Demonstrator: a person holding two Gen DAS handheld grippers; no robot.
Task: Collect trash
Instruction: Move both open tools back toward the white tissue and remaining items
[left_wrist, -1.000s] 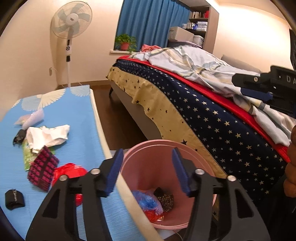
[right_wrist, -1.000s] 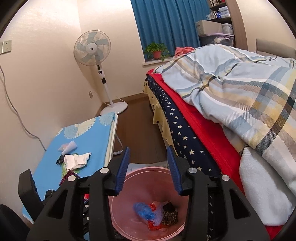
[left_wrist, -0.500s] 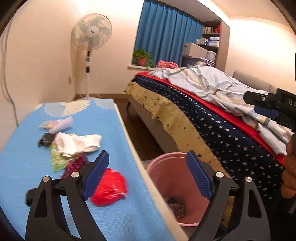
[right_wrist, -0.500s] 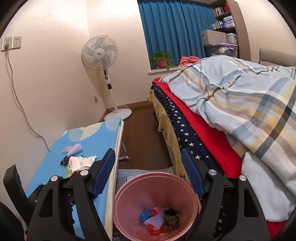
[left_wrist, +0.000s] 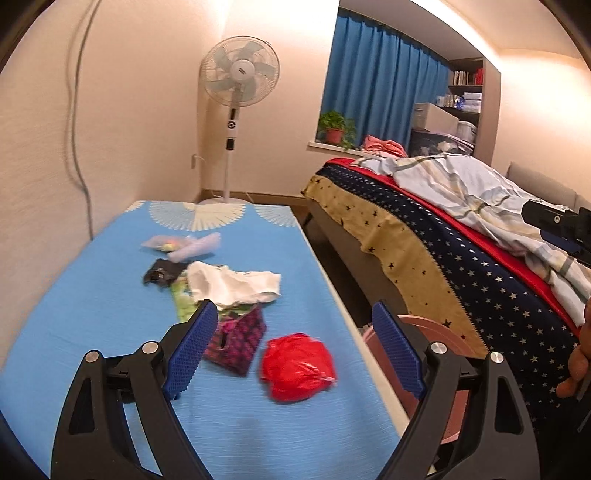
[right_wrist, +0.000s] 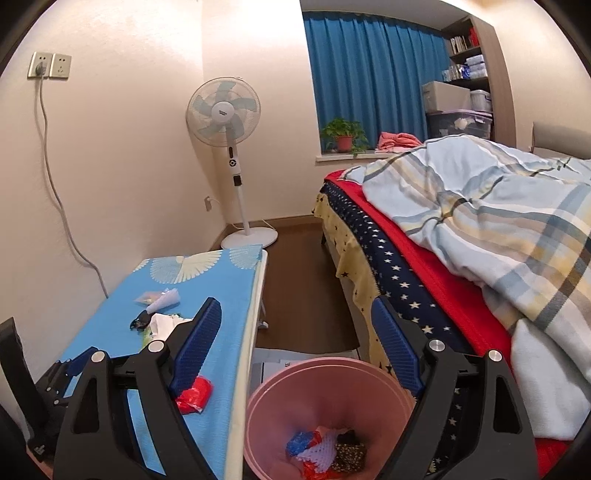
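Observation:
My left gripper (left_wrist: 295, 350) is open and empty above the blue table (left_wrist: 92, 314). A crumpled red bag (left_wrist: 297, 365) lies just ahead between its fingers. A dark pink patterned wrapper (left_wrist: 238, 338), a white crumpled paper (left_wrist: 232, 284), a green wrapper (left_wrist: 181, 299), a black scrap (left_wrist: 160, 275) and a clear pouch (left_wrist: 184, 245) lie beyond. My right gripper (right_wrist: 299, 347) is open and empty above the pink bin (right_wrist: 328, 417), which holds several pieces of trash (right_wrist: 325, 450). The red bag also shows in the right wrist view (right_wrist: 194, 395).
The bin (left_wrist: 424, 332) stands on the floor between the table's right edge and the bed (left_wrist: 443, 240). A standing fan (left_wrist: 240, 110) is at the far wall. A cable (right_wrist: 55, 184) hangs from the wall socket left of the table.
Both grippers have opened wider. My left gripper has swung left from over the bin to over the table's trash. My right gripper has risen a little above the bin.

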